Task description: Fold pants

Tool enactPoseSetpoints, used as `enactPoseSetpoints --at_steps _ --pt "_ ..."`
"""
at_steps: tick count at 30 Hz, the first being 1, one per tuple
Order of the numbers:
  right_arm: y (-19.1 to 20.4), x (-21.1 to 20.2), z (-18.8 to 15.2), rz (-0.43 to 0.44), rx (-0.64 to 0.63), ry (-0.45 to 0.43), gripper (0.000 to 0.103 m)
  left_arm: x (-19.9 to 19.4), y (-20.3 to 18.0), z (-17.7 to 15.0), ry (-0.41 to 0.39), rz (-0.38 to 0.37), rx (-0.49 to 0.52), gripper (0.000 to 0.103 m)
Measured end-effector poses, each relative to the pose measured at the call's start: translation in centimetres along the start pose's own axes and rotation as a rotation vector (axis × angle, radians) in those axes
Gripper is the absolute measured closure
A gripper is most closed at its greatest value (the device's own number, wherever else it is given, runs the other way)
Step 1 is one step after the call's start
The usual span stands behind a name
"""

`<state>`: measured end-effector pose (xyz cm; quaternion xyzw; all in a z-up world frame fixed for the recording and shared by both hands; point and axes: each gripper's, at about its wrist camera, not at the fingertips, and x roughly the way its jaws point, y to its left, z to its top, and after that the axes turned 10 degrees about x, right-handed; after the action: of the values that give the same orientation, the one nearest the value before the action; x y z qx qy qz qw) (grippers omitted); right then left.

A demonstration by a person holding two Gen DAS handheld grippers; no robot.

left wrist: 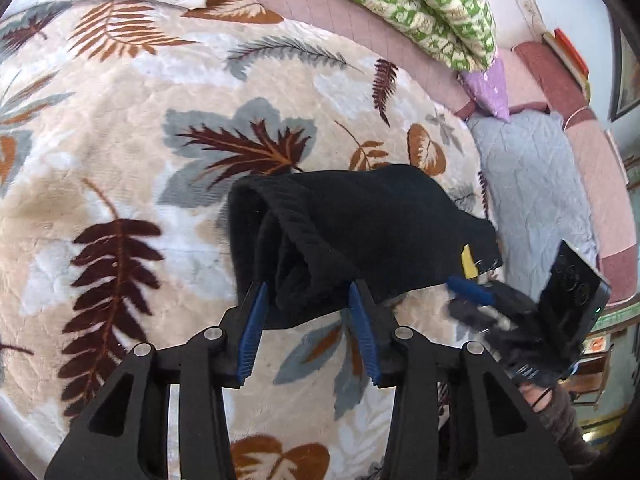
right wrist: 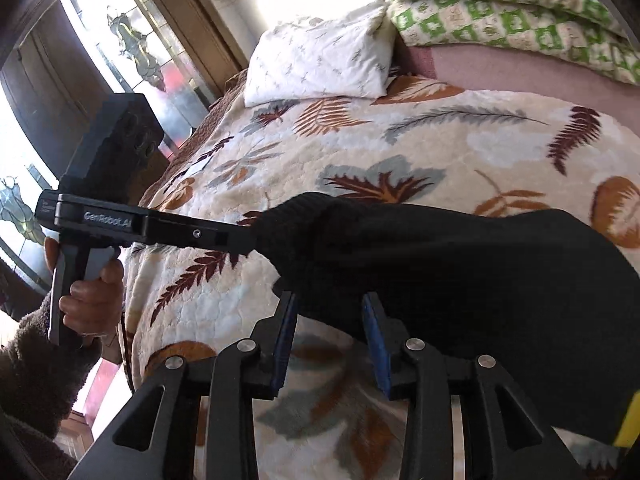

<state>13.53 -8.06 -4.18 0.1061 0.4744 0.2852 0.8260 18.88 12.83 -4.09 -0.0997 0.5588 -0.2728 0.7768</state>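
Note:
Black pants (left wrist: 360, 220) lie folded into a thick bundle on a leaf-print blanket (left wrist: 120, 140), with a yellow tag (left wrist: 469, 266) at their right end. My left gripper (left wrist: 307, 286) is open. The bundle's near left fold sits between its blue pads, and neither pad presses on it. In the right wrist view the pants (right wrist: 460, 272) stretch across the middle. My right gripper (right wrist: 330, 300) is open just under their near edge, with nothing pinched. The left gripper (right wrist: 246, 240) points at the pants' left end, held by a hand (right wrist: 92, 292). The right gripper (left wrist: 468, 288) shows blurred beside the tag.
A white pillow (right wrist: 320, 60) and a green patterned quilt (left wrist: 420, 4) lie at the head of the bed, against a pink padded headboard (left wrist: 340, 8). A grey quilted cover (left wrist: 528, 184) lies right of the blanket. A glass door (right wrist: 132, 48) stands beyond the bed's left side.

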Motion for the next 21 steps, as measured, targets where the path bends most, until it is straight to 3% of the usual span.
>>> enactPoseSetpoints --at_steps 3,6,9,11,13,15,21 --pt "-5.0 -5.1 -1.5 -0.051 0.106 -0.049 0.069 1.2 -0.7 0.3 0.033 0.039 0.008 0.063" --pt "-12.4 -11.6 -3.0 -0.164 0.272 -0.143 0.068 1.7 -0.9 0.3 0.051 0.061 0.012 0.063" --pt "-21.4 -18.9 -4.7 -0.305 0.504 -0.271 0.058 1.5 -0.7 0.7 0.041 0.071 -0.010 0.063" --pt "-26.0 -21.5 -5.4 -0.381 0.620 -0.301 0.057 1.6 -0.5 1.0 0.029 0.070 -0.044 0.061" --pt "-29.5 -22.4 -5.8 -0.396 0.693 -0.303 0.057 2.2 -0.4 1.4 0.043 0.084 -0.074 0.054" --pt "-32.2 -21.6 -6.0 -0.372 0.750 -0.262 0.056 2.7 -0.5 1.8 0.052 0.092 -0.102 0.054" --pt "-33.6 -19.2 -6.0 -0.428 0.741 -0.248 0.056 4.1 -0.6 2.2 0.070 0.102 -0.159 0.051"
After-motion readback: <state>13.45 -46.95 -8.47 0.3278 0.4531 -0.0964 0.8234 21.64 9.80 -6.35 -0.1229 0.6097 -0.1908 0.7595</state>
